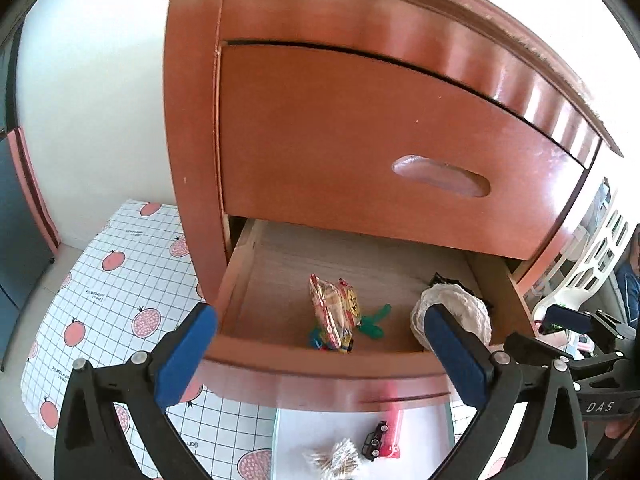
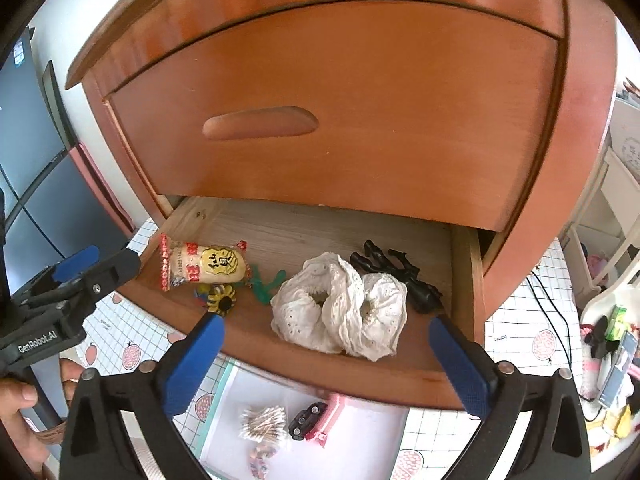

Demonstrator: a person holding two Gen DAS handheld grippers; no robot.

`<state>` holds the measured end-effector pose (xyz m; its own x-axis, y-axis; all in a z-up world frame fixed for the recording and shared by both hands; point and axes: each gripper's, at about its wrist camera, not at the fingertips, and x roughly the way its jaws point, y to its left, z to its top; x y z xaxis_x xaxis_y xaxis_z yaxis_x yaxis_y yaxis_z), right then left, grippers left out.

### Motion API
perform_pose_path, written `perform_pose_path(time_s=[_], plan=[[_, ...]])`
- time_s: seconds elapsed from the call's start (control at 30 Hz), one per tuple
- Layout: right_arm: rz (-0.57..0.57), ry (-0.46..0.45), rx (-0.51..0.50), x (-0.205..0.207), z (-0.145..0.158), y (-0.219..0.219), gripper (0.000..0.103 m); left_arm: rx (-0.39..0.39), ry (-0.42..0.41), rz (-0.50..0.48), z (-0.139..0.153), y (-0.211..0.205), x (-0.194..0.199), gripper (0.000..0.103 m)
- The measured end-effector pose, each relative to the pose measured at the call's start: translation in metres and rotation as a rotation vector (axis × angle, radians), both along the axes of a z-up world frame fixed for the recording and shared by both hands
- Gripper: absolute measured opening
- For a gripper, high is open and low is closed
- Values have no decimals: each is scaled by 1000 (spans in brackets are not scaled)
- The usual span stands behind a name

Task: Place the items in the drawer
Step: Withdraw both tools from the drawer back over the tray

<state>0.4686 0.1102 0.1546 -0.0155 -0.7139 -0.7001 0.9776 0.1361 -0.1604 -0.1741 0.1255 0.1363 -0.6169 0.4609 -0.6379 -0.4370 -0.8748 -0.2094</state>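
The lower drawer (image 1: 320, 362) (image 2: 360, 376) of a brown wooden nightstand stands pulled out. Inside lie a snack packet (image 1: 334, 312) (image 2: 200, 266), a green toy (image 1: 374, 322) (image 2: 266, 284), a yellow-and-black toy (image 2: 220, 298), a white lace cloth (image 1: 460, 308) (image 2: 340, 312) and a black item (image 2: 400, 272). My left gripper (image 1: 320, 316) hovers open over the drawer's front edge, holding nothing. My right gripper (image 2: 326, 324) is open too, its blue pads (image 2: 456, 360) either side of the cloth without touching it. Below, a white tray (image 2: 360, 432) holds cotton swabs (image 2: 264, 422), a black toy car (image 2: 306, 418) and a pink item (image 2: 334, 410).
The upper drawer (image 1: 360, 140) is shut. A checked mat (image 1: 112, 280) with pink fruit prints covers the floor. A white slotted cart (image 1: 592, 248) stands at the right, with clutter and a phone (image 2: 618, 368) nearby. A person's hand (image 2: 20, 400) holds the left gripper's handle.
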Motion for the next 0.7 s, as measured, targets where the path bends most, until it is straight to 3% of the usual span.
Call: perform_pose_path(time_s=[0.3,0.43,0.57,0.7], plan=[[14,-3,-51,6,10,40,103,48,62,-18,13,-16,33,103],[21,-3,-91,9,13,64,103,118,98,-76,16,-28,58,103],[27,-34,-127,7,1,91,103,173,116,-84,-1,-39,84,103],[15,-49,-107,1,-31,107,103,157,84,-89,-32,-44,100,103]])
